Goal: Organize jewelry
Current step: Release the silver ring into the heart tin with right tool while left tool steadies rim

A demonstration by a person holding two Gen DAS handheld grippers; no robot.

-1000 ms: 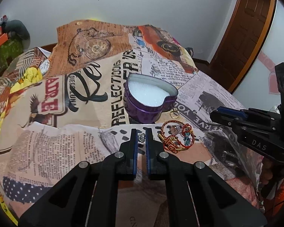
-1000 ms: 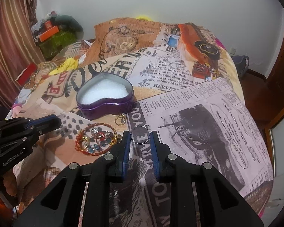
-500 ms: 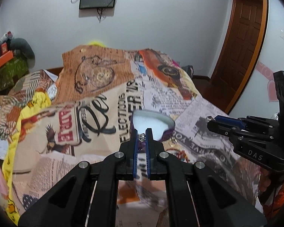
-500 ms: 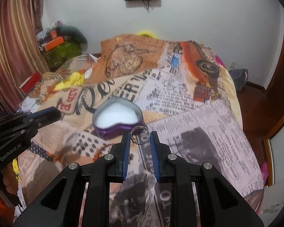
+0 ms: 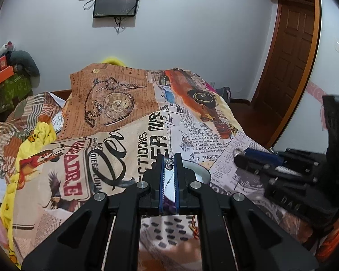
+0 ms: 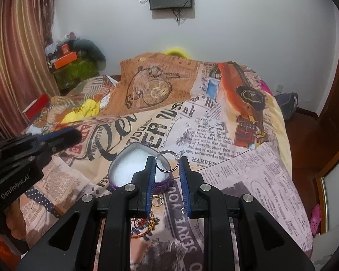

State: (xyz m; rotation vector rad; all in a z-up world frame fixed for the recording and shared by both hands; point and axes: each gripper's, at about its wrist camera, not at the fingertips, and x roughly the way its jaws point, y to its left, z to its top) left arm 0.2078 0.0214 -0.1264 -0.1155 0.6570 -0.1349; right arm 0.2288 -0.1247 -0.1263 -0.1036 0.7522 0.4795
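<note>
My left gripper [image 5: 169, 161] is shut on a small silver ring with a jewelled top [image 5: 168, 163], held in the air. Behind its fingers the rim of the purple heart-shaped tin [image 5: 202, 172] shows. My right gripper [image 6: 166, 159] is shut on a large thin silver ring [image 6: 162, 169], which stands upright between the blue pads just right of the tin [image 6: 115, 166] with its white lining. Each gripper also shows in the other's view: the right gripper [image 5: 241, 158] at the right, the left gripper [image 6: 75, 133] at the left.
The tin sits on a bed under a newspaper-print bedspread [image 6: 237, 180]. A small gold ring [image 6: 157, 201] and red and gold bracelets [image 6: 144, 223] lie in front of the tin. Boxes and clutter [image 6: 72, 67] stand at the far left, a wooden door [image 5: 289, 56] at the right.
Both grippers have risen off the bedspread, each with its ring, and tilted up. The bracelets have slipped below and behind the fingers. The tin now sits right behind the fingertips.
</note>
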